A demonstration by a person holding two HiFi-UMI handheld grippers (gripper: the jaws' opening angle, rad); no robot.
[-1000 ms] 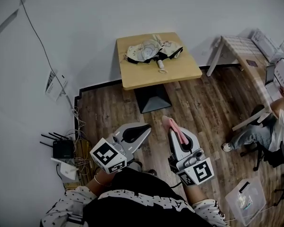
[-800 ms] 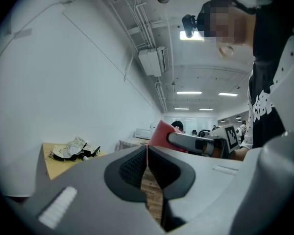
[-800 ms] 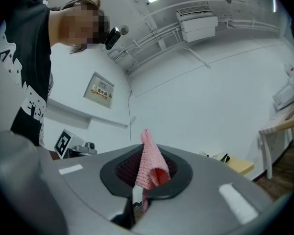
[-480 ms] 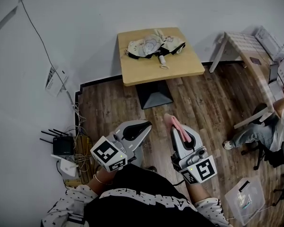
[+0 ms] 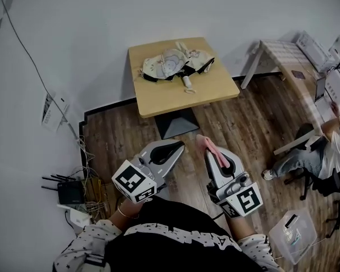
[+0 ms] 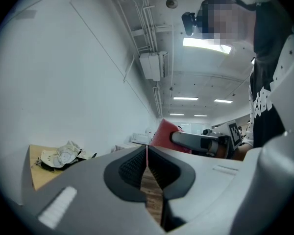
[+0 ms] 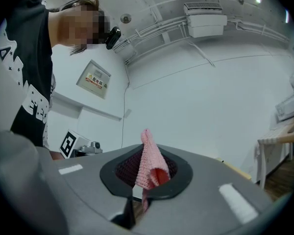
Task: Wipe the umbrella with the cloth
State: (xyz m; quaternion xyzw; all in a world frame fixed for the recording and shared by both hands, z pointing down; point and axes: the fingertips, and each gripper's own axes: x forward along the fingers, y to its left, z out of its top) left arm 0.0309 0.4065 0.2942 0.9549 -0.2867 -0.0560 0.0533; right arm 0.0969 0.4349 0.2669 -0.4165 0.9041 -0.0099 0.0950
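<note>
A person in a black top with white print stands on a dark wood-plank floor (image 5: 238, 123), a handheld two-jaw tool in each hand, both held out level side by side and well short of the square light-wood table (image 5: 212, 86) ahead. The left gripper (image 5: 178, 146) has its jaws pressed fully together with nothing between them; in its own view (image 6: 147, 153) only a thin seam shows between the ribbed black pads. The right gripper (image 5: 204, 146) is clamped on a pink knitted cloth (image 5: 211, 150). In the right gripper view the cloth (image 7: 146, 153) rises in a folded peak from between the pads, and a strip of it hangs below them. The collapsed umbrella (image 5: 175, 64), cream patterned fabric with black edging, lies crumpled on the far half of the table near the white wall. Its white handle (image 5: 186, 82) points back toward the person. The left gripper view catches the umbrella (image 6: 63, 155) on the tabletop at lower left. The table stands on a black pedestal base (image 5: 178, 123). A black router with antennas (image 5: 68, 192) sits among cables by the wall at left, and a seated person (image 5: 323, 157) is at a white desk (image 5: 283, 55) at right.
</note>
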